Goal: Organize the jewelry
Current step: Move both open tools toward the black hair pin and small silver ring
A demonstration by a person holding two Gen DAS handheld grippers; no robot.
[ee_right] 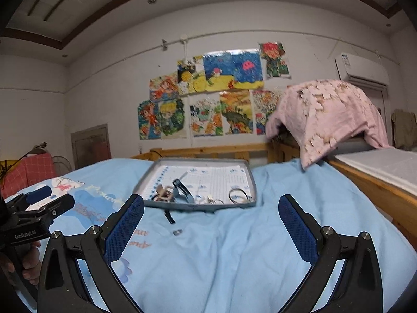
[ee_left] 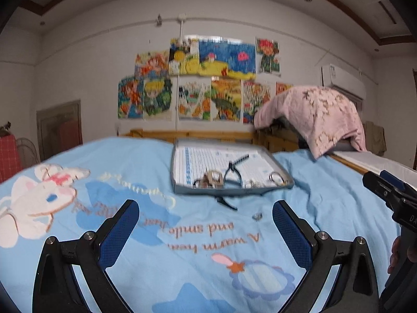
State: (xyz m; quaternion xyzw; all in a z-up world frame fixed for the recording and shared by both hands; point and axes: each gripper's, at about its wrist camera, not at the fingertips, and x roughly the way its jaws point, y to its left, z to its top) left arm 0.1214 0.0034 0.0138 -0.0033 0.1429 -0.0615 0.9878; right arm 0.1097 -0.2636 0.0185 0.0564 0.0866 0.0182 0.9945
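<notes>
L gripper (ee_left: 206,215) spread wide, nothing held, over the blue bedspread (ee_left: 325,203). Centre: grey tray (ee_right: 146,182) w/ jewelry pieces heaped at its near edge; dark clip (ee_right: 169,216) & small stud (ee_right: 177,232) lie just outside. R gripper (ee_right: 211,208) also wide, empty.

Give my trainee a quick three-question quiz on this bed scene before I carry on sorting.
1. True or false: both grippers are open and hold nothing.
2. Which lies on the blanket outside the tray? A) metal ring B) small silver piece C) beige clip
3. What drapes over the bed frame at the right?

Key:
1. True: left gripper, right gripper.
2. B: small silver piece.
3. A pink cloth.
</notes>
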